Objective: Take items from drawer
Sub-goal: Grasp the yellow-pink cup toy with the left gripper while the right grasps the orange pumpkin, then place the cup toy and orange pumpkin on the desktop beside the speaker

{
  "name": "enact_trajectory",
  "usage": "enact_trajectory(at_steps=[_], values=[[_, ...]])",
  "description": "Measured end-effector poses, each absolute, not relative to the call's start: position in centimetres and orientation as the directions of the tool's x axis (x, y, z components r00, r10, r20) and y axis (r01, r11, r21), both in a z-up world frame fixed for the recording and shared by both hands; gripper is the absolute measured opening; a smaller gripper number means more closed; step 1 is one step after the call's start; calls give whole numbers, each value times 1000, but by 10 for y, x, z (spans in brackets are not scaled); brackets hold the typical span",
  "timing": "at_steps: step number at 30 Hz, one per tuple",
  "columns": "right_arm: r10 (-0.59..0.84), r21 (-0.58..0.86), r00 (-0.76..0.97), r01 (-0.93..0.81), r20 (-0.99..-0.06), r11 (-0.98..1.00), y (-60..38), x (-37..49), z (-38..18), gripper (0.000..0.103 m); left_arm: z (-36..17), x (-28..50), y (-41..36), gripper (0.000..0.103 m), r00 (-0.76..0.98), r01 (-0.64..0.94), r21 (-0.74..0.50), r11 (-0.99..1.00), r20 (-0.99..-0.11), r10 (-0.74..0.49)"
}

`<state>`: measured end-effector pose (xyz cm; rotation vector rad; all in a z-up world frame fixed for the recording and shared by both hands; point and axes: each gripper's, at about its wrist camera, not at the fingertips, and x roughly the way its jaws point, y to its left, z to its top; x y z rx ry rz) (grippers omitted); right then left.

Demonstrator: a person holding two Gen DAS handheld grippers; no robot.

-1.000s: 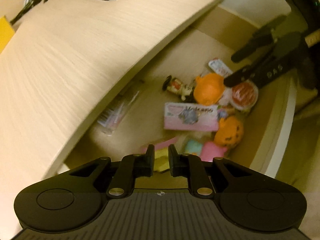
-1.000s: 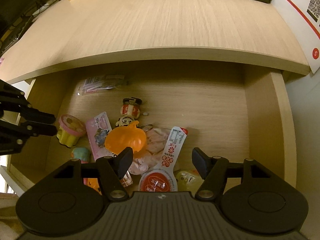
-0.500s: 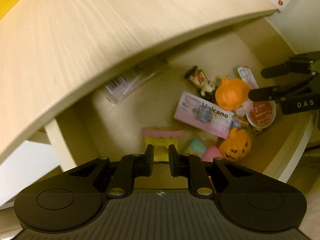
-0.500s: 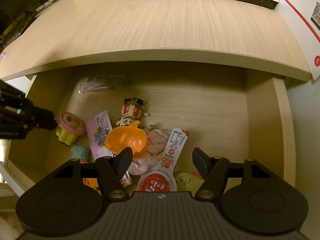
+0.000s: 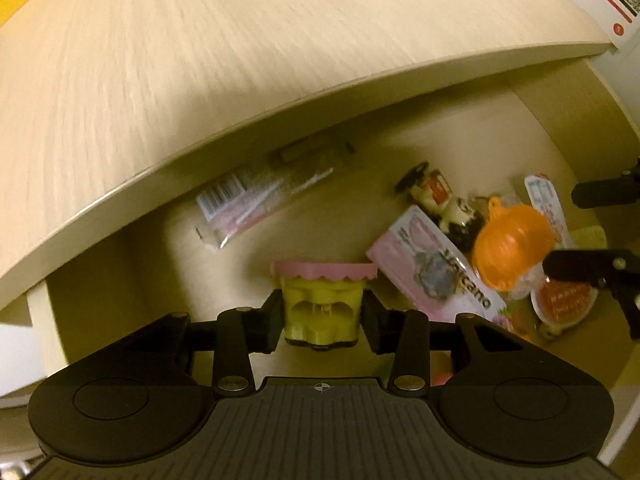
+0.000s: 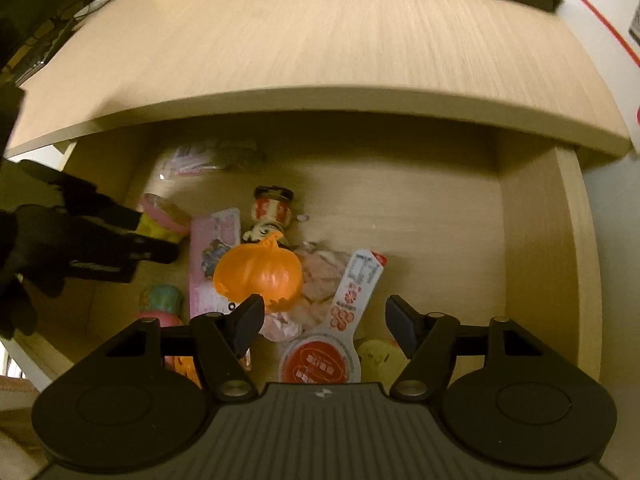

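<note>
The open wooden drawer [image 6: 532,240] holds small toys. My left gripper [image 5: 322,320] is shut on a yellow cupcake toy [image 5: 324,300] with a pink frilled top; its pads press both sides. From the right wrist view the cupcake toy [image 6: 164,220] looks tilted at the drawer's left side. My right gripper [image 6: 324,322] is open and holds nothing, hovering over a red-lidded cup [image 6: 320,364] and a sachet [image 6: 360,276]. An orange pumpkin [image 6: 260,272] lies by its left finger.
A pink booklet [image 5: 436,276], a small figurine [image 6: 272,212] and a clear packet [image 5: 256,196] lie deeper in the drawer. A yellow chick toy [image 6: 380,360] and a pastel toy [image 6: 160,300] sit near the front. The desk top [image 6: 320,48] overhangs the drawer's back.
My left gripper went from shut and bare to spread around the cupcake toy and gripping it, after moving closer. The right gripper stayed open and shifted only slightly.
</note>
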<state>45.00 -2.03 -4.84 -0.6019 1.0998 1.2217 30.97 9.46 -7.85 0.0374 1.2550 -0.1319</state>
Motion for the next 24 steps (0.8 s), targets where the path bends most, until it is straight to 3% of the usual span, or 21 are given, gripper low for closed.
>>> enact_trajectory(at_steps=[5, 9, 12, 14, 20, 24], values=[[453, 182, -66, -959, -889, 216, 1, 434, -47, 73, -78, 305, 108, 44, 275, 9, -105, 994, -956, -103], [388, 131, -57, -977, -920, 166, 27, 418, -63, 73, -68, 291, 114, 44, 282, -14, -116, 993, -953, -108], [372, 121, -58, -982, -926, 148, 29, 413, -63, 60, -52, 277, 115, 43, 310, -11, -147, 989, -941, -137], [371, 102, -40, -984, -928, 146, 23, 410, -58, 60, -39, 267, 112, 43, 336, 0, -176, 984, -927, -165], [442, 134, -52, -978, -896, 158, -11, 408, -14, 60, 13, 236, 108, 43, 483, 53, -249, 967, -841, -244], [552, 164, -25, -965, -833, 203, -18, 425, 35, 60, 57, 266, 101, 43, 616, 76, -284, 956, -740, -269]])
